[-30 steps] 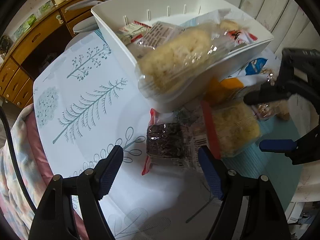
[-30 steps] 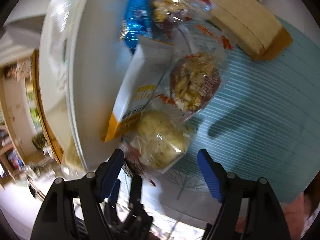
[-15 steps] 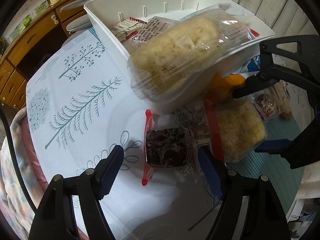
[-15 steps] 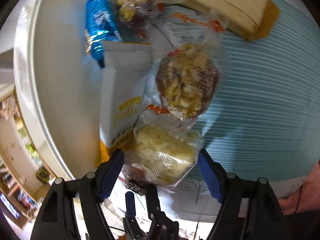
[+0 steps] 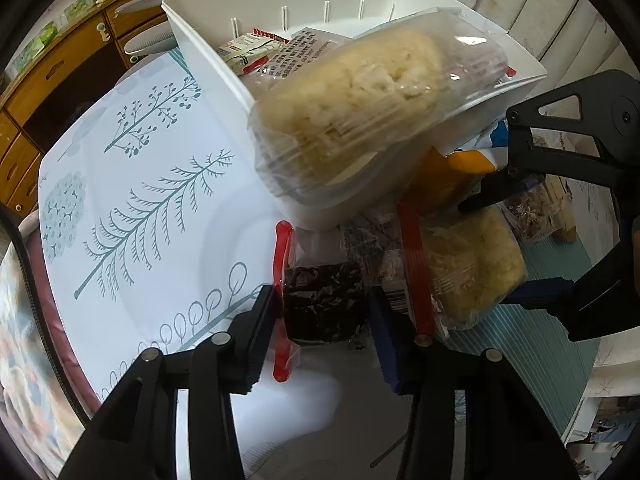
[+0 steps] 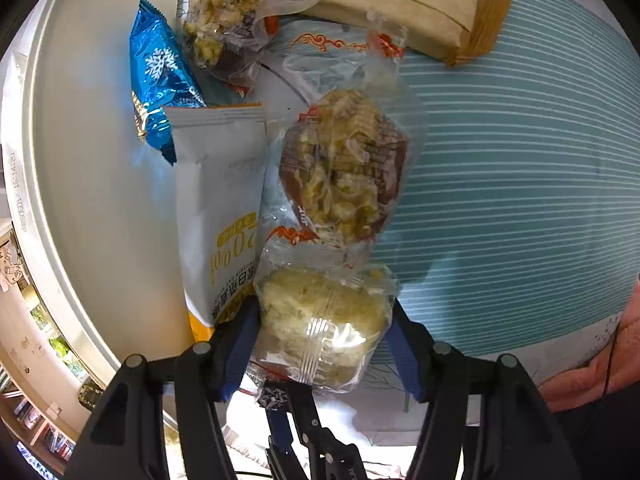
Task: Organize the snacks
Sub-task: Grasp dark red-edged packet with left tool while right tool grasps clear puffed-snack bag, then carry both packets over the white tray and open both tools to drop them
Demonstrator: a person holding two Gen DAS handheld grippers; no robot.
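Observation:
A white bin (image 5: 208, 64) holds several snack packs; a clear pack of pale cake (image 5: 352, 100) hangs over its near rim. On the table in front lies a dark brownie pack with red seals (image 5: 324, 304). My left gripper (image 5: 320, 312) has closed onto its two sides. Beside it lies a clear-wrapped yellow cake (image 5: 472, 268), also in the right wrist view (image 6: 324, 328). My right gripper (image 6: 324, 332) has its blue pads against both sides of that cake; it shows in the left wrist view (image 5: 520, 248).
Beyond the yellow cake lie a crumbly cake in a brown cup (image 6: 344, 176), a white and orange pouch (image 6: 220, 208), a blue foil pack (image 6: 160, 76), another crumbly cake (image 6: 220, 16) and a brown paper packet (image 6: 408, 8) on a teal striped mat (image 6: 520, 160). Wooden drawers (image 5: 48, 80) stand behind.
Both grippers moved forward and down and narrowed. The left now pinches the brownie pack. The right now clasps the yellow cake.

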